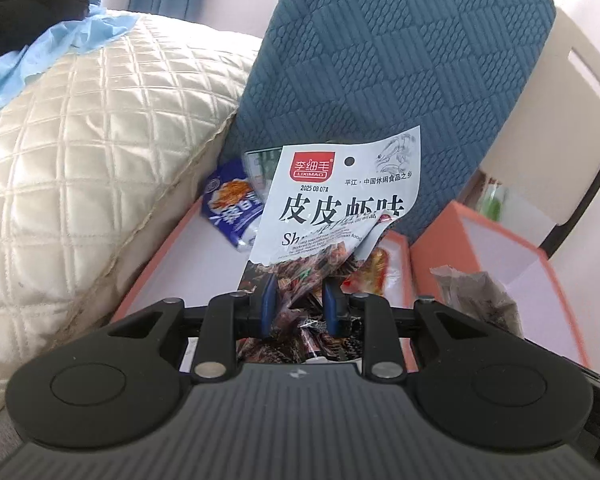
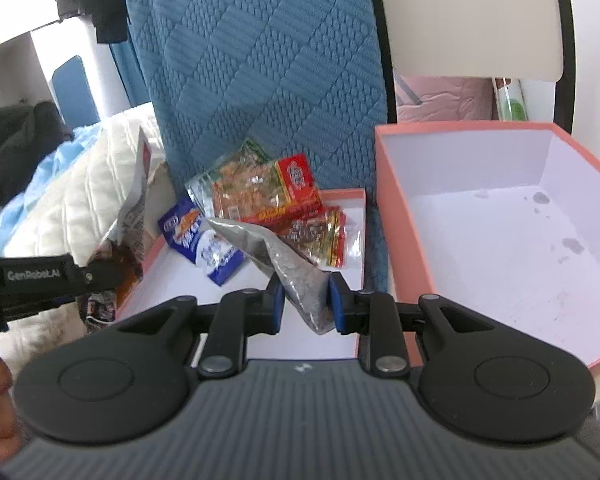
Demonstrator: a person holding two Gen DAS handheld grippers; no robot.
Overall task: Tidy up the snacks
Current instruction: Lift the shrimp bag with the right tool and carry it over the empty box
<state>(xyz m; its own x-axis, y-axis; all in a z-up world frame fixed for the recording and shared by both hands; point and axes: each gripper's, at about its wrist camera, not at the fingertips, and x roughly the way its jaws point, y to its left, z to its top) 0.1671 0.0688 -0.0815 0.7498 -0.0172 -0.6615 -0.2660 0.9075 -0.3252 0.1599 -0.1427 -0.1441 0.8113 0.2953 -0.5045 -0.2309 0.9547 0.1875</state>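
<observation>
We hold two packets, the shrimp packet point(image 1: 332, 200) in our left claw point(image 1: 300, 300) and the grey packet point(image 2: 296, 276) in our right claw point(image 2: 306, 300), with two pink boxes point(image 2: 384, 168) near.

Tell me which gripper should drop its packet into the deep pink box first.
Right. The right gripper holds the grey packet right beside the empty deep pink box. The left gripper holds the shrimp snack packet over the shallow lid, farther away.
</observation>
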